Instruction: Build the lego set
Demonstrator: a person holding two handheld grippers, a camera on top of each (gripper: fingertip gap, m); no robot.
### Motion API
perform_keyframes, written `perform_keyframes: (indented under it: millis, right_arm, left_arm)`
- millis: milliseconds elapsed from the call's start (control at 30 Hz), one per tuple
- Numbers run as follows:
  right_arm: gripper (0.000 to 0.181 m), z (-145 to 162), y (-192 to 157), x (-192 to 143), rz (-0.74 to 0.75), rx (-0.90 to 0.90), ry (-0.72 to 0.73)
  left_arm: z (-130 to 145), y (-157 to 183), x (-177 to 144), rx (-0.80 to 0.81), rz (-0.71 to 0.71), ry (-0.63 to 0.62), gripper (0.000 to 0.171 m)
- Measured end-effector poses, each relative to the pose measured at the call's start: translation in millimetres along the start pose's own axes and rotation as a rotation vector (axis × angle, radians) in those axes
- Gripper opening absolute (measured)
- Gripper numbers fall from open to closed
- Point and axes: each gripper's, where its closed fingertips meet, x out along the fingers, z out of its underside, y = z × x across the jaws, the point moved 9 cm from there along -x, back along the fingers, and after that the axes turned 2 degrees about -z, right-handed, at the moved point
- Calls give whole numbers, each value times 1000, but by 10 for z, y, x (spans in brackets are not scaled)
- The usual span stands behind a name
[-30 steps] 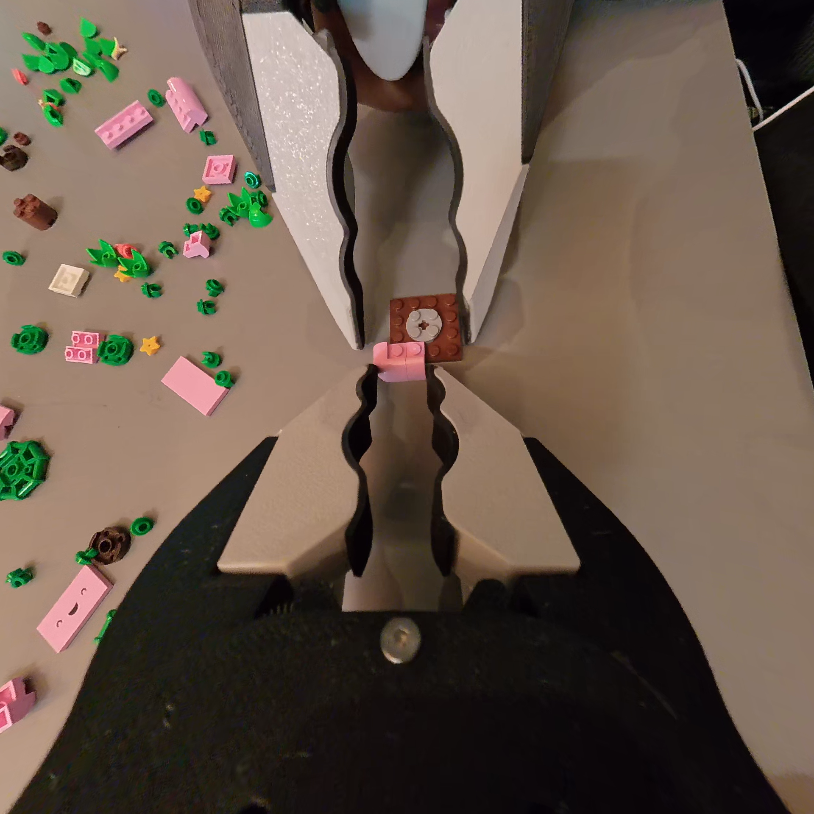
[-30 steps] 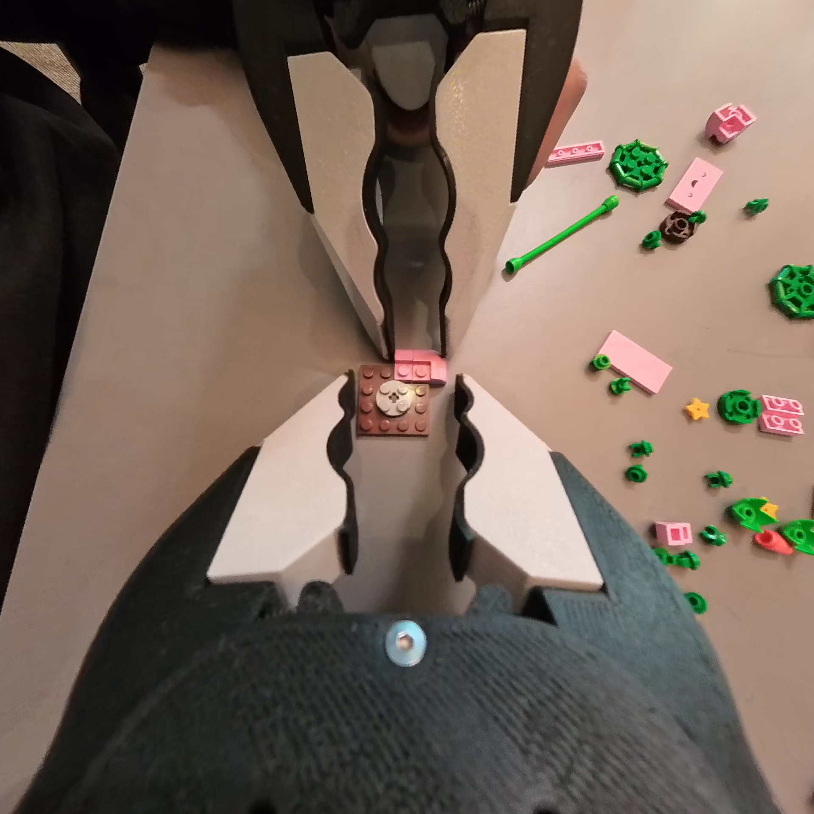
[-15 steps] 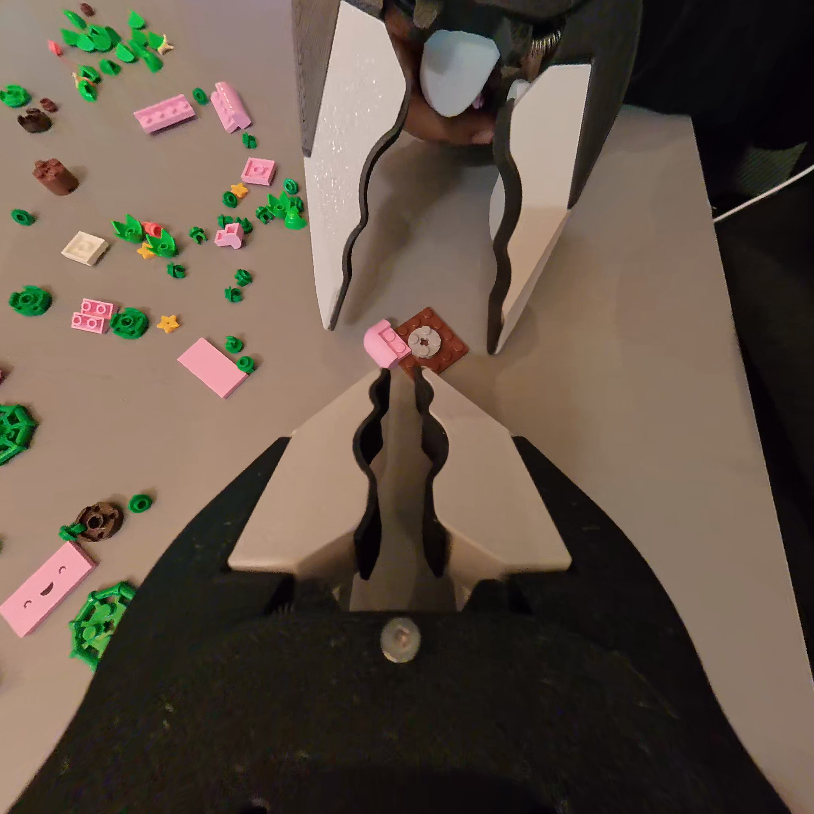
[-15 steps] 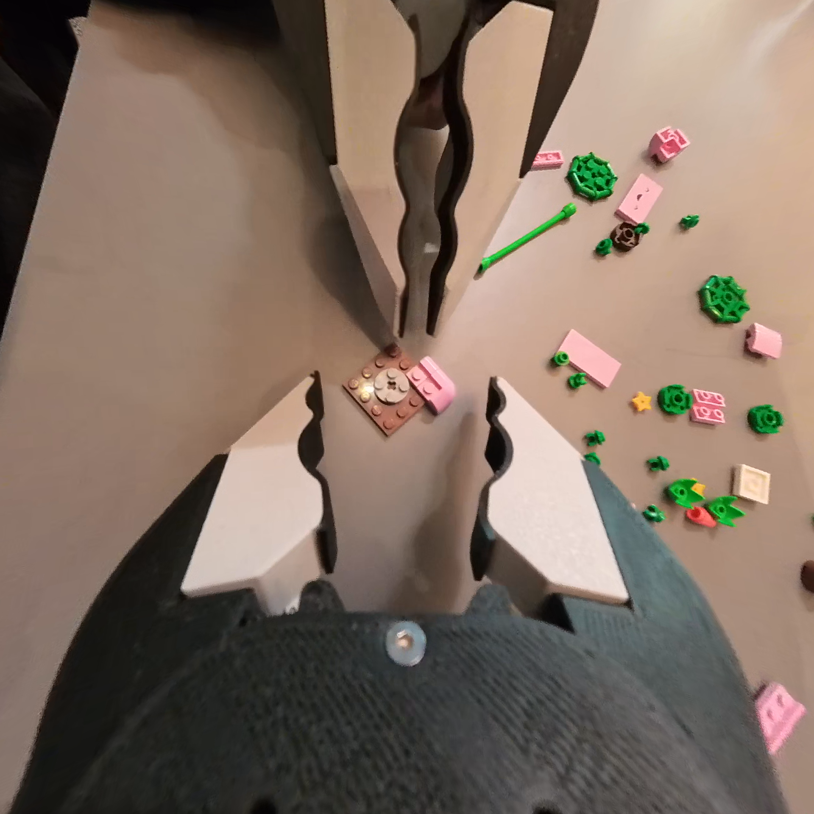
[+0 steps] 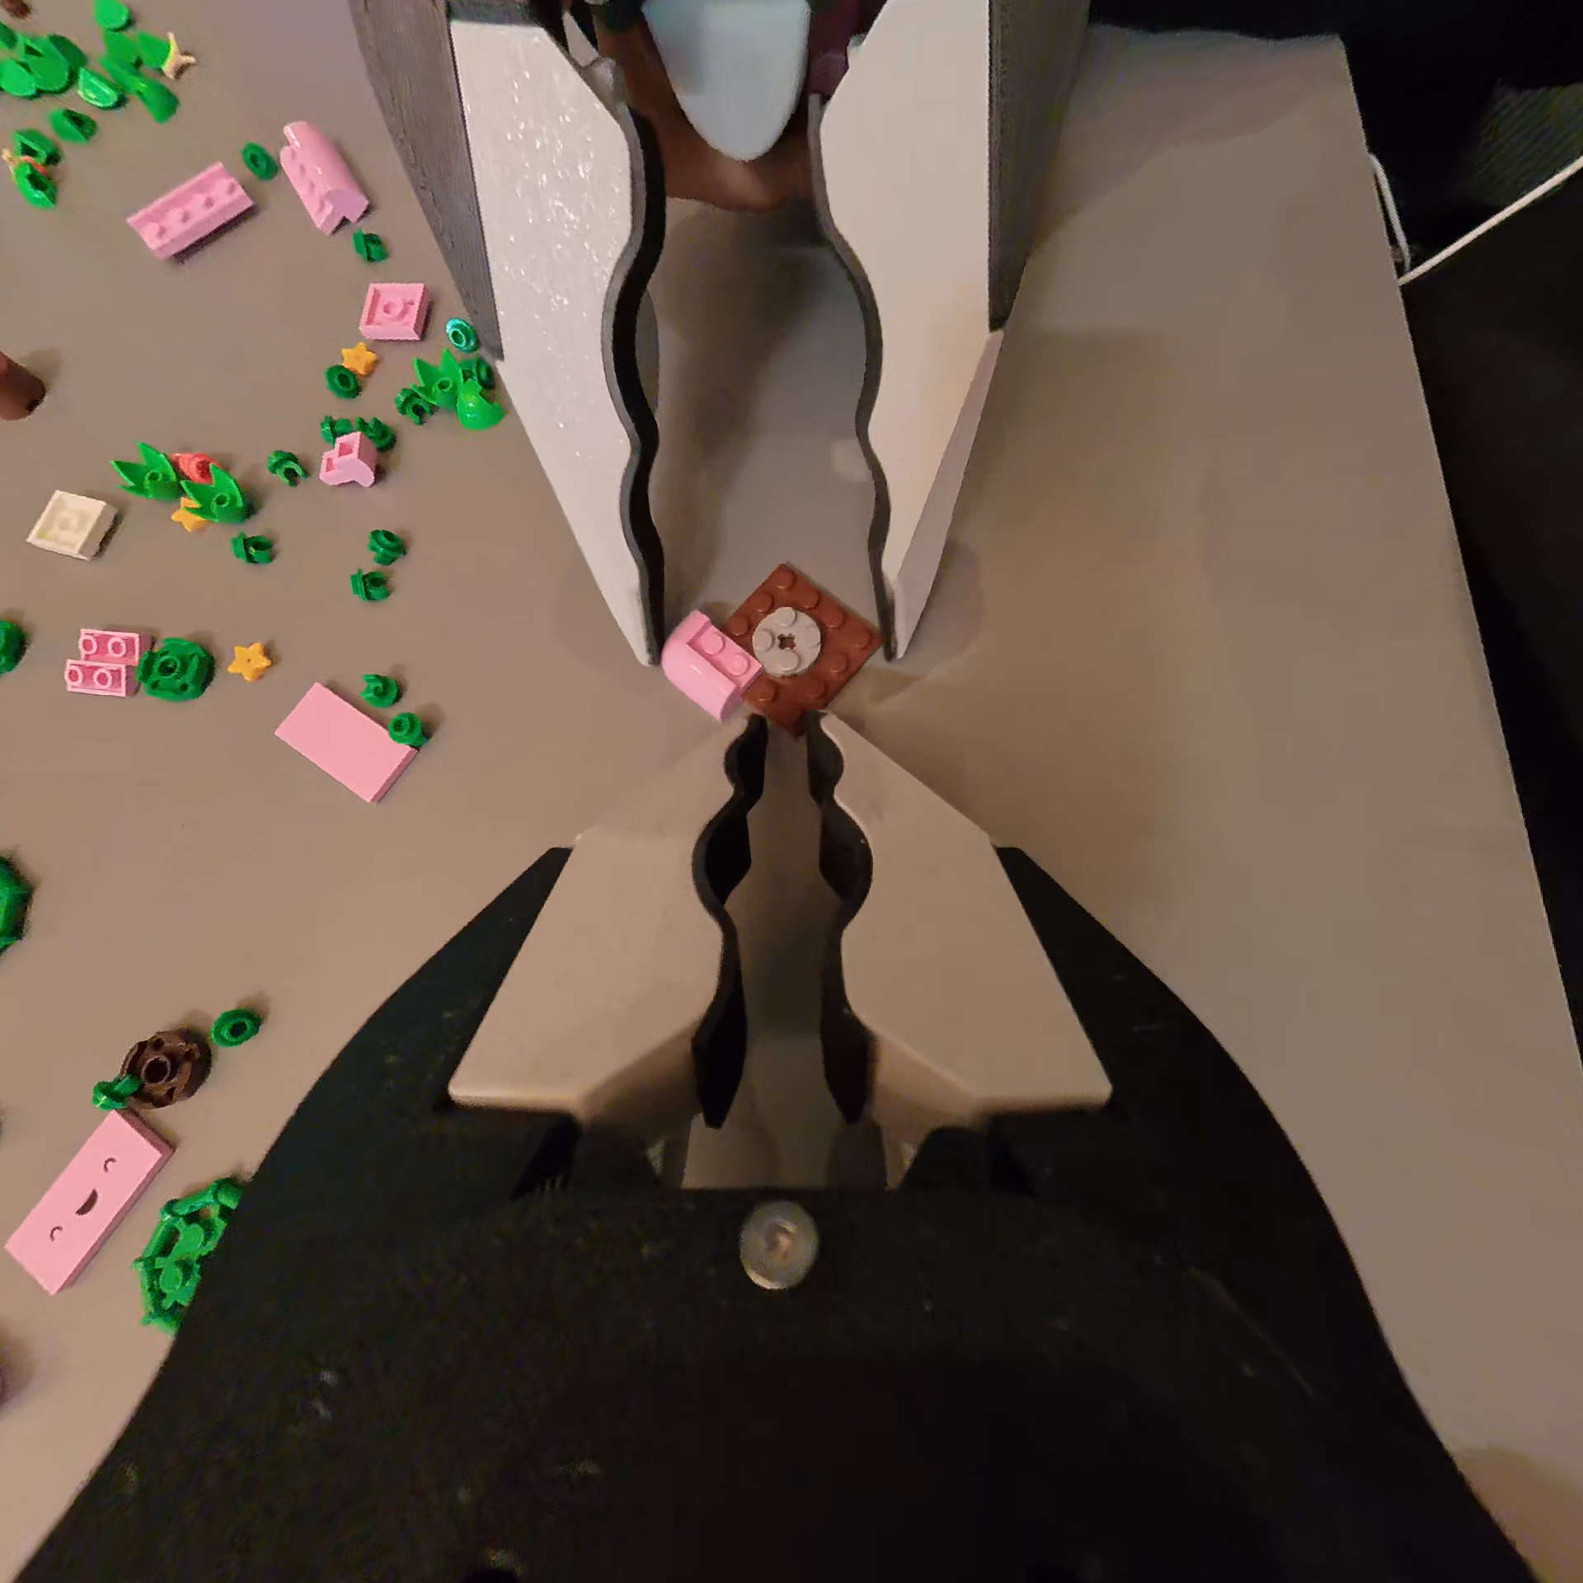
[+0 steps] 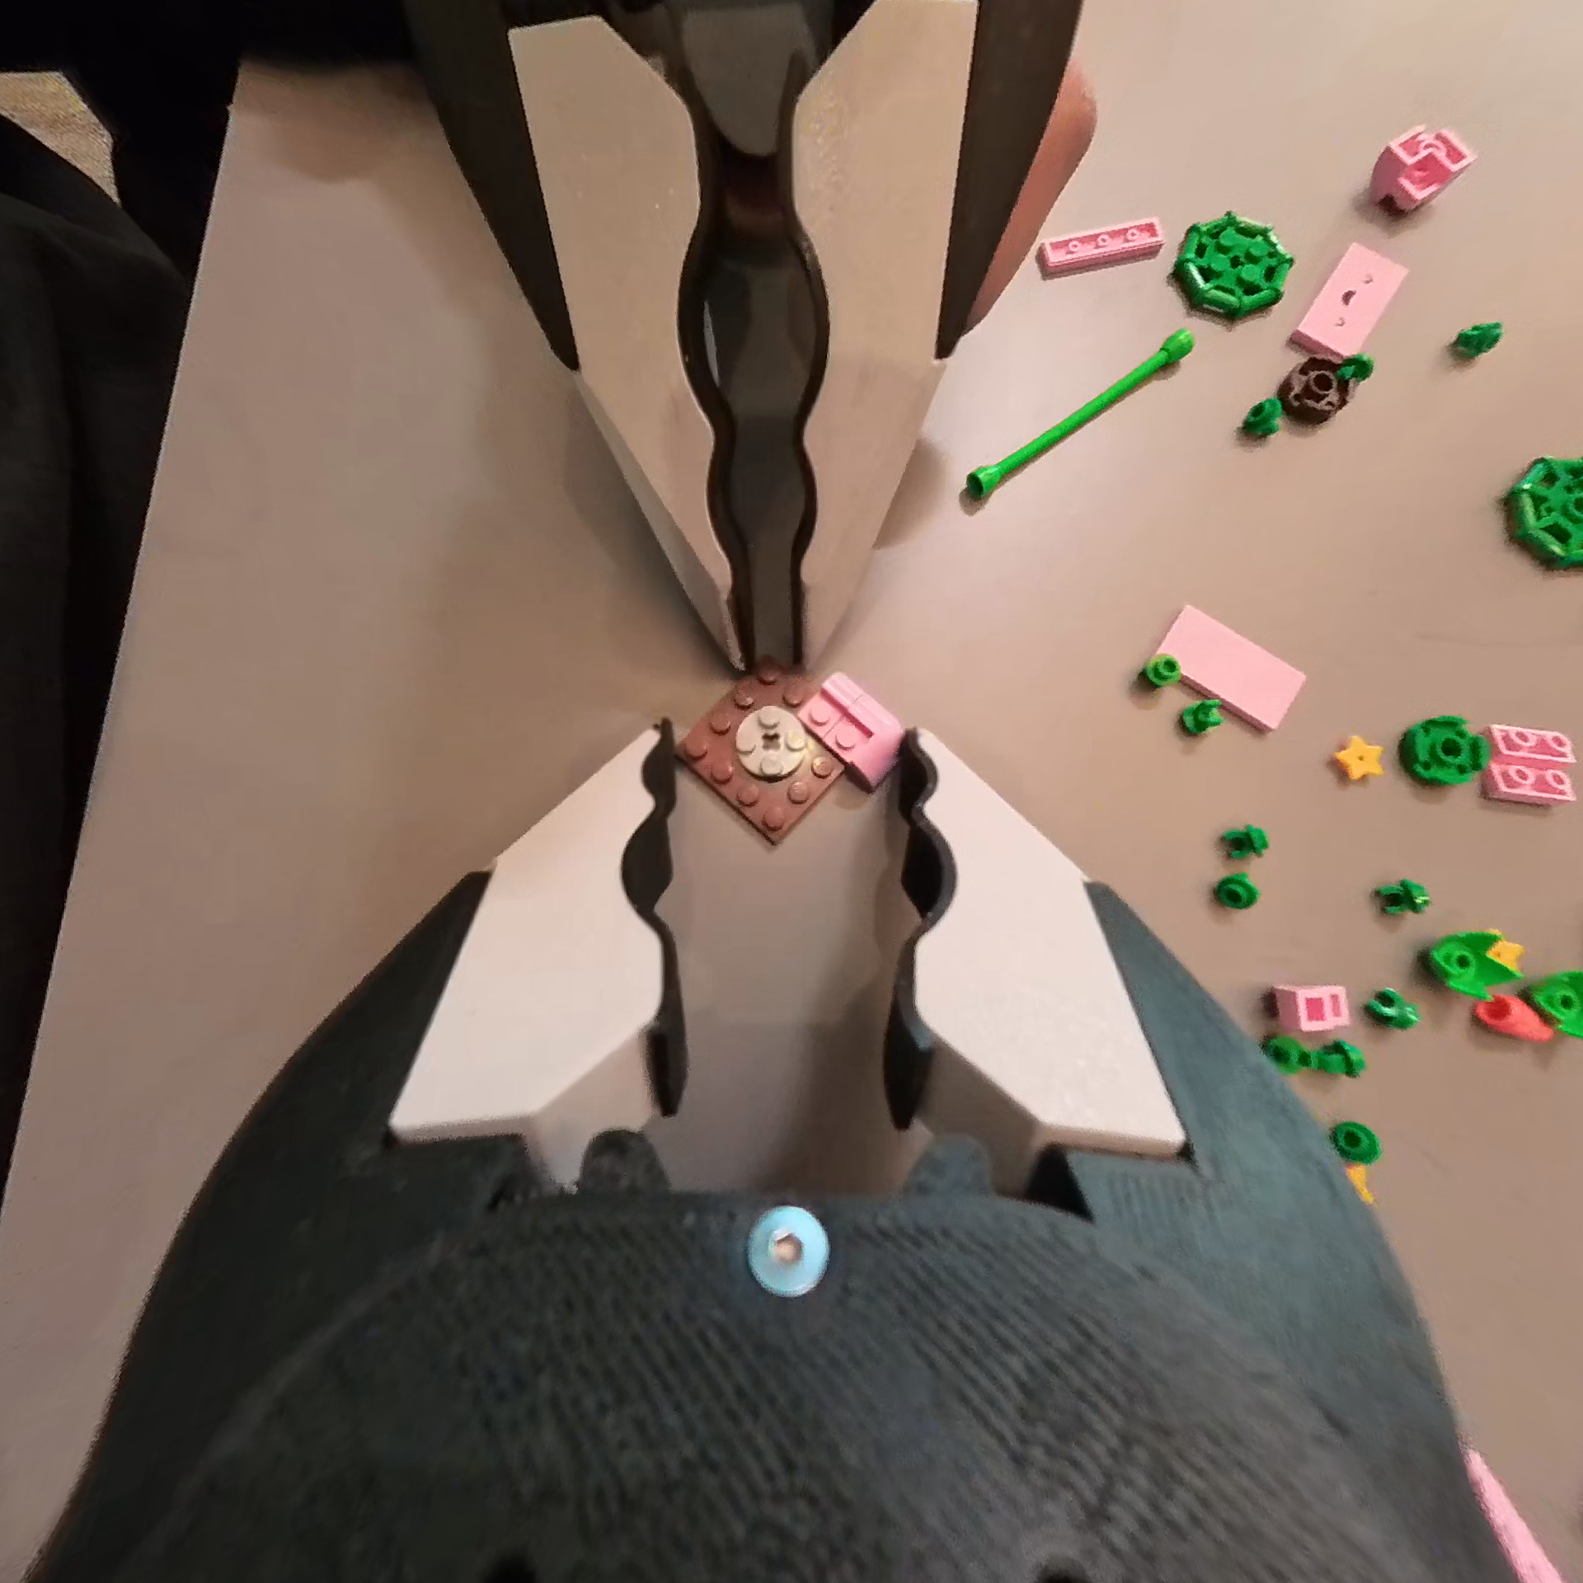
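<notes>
Brown plate [image 5: 803, 648] sits mid-frame with a pink brick [image 5: 709, 664] on one edge. Left gripper [image 5: 785, 726] pinches its near corner; right gripper [image 6: 781, 743] straddles it, fingers apart.

Both my wrist cameras look steeply down at the table [image 5: 1156, 600] from close range, facing each other; they share the brown plate [image 5: 809, 651] [image 6: 754, 758] between them.

A plain beige counter [image 5: 1156, 600] under dim warm light; past its edge, darkness and a white cable [image 5: 1490, 224].
</notes>
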Motion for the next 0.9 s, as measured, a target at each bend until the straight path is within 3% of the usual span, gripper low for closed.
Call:
perform_keyframes:
  millis: [200,333,567,733,900]
  right_arm:
    - [52,-4,42,-46,49,-5,-5]
    - [52,-69,85,-163,138,-36,73]
    - [52,-219,71,-368,310,-122,217]
    - [51,-305,28,-436,420,-179,278]
    - [57,-322,53,-442,498,-187,315]
  left_arm:
    - [-6,-85,-50,-73,-32,47,18]
    - [-4,-295,-139,-281,-112,140,20]
    - [-84,-436,-278,-682,119,419,35]
    - [-88,-436,-267,-833,276,517,22]
    - [-106,-447,-292,-827,256,548,5]
